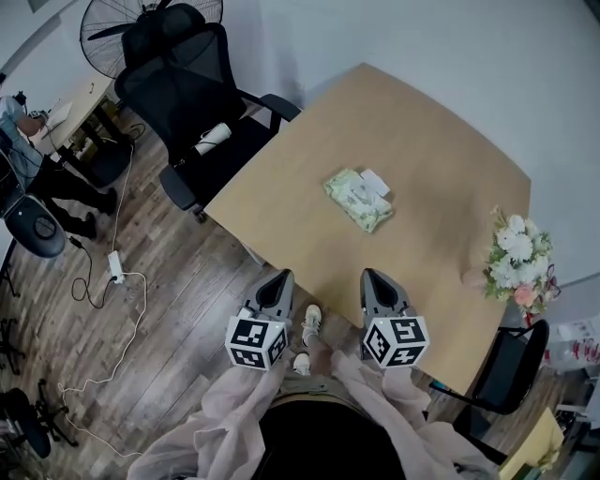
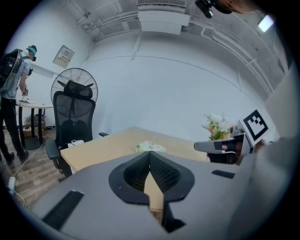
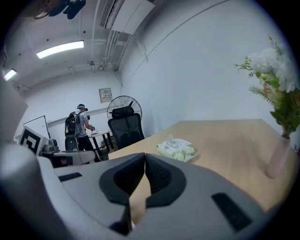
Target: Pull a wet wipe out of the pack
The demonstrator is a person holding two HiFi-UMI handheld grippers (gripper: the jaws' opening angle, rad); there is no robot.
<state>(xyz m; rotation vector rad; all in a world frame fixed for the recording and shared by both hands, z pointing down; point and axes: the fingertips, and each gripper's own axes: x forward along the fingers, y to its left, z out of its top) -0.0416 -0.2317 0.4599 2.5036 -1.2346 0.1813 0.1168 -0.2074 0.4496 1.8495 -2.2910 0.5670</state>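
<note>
A pale green wet-wipe pack (image 1: 358,198) lies flat near the middle of the wooden table (image 1: 441,141), with a white flap or wipe showing at its top. The pack also shows ahead in the left gripper view (image 2: 150,147) and in the right gripper view (image 3: 176,150). My left gripper (image 1: 279,279) hovers over the table's near edge, shut and empty. My right gripper (image 1: 372,277) is beside it, also shut with nothing between its jaws. Both point toward the pack and stand well short of it.
A vase of flowers (image 1: 516,258) stands at the table's right edge. A black office chair (image 1: 202,112) sits at the table's left side, with a fan (image 1: 141,23) behind it. Another black chair (image 1: 502,370) is at the near right. A person (image 3: 79,129) stands at a far desk.
</note>
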